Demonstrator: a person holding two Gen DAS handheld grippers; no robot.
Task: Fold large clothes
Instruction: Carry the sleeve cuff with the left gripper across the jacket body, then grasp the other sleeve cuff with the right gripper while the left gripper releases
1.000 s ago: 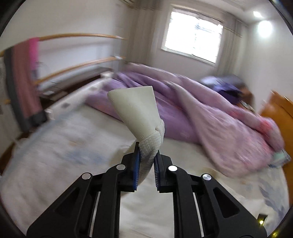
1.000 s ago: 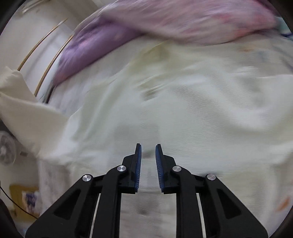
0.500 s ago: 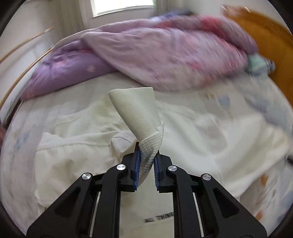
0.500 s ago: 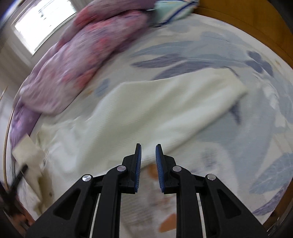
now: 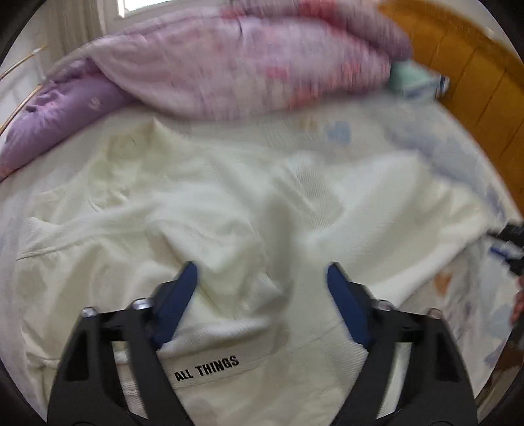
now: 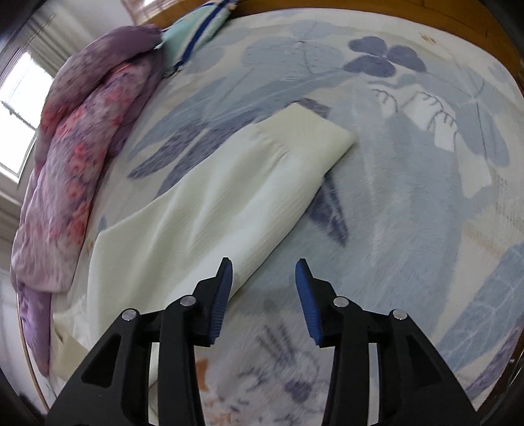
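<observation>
A large cream knit garment (image 5: 229, 203) lies spread and rumpled on the bed, with a label reading "ALL THINGS" (image 5: 207, 367) near its front edge. My left gripper (image 5: 262, 275) is open and empty just above the bunched sleeve cloth (image 5: 235, 281). In the right wrist view, one long sleeve (image 6: 235, 193) of the garment stretches out flat, its cuff (image 6: 314, 137) pointing away. My right gripper (image 6: 263, 270) is open and empty over the sleeve's lower edge.
A purple and pink floral duvet (image 5: 229, 62) is heaped along the far side of the bed; it also shows in the right wrist view (image 6: 82, 137). The bed sheet (image 6: 409, 164) has a blue leaf print. A wooden headboard (image 5: 475, 75) stands at the right. A teal pillow (image 6: 193, 29) lies beside the duvet.
My left gripper has opened and let go of the sleeve, which now lies on the garment. My right gripper has opened and swung over the outstretched sleeve.
</observation>
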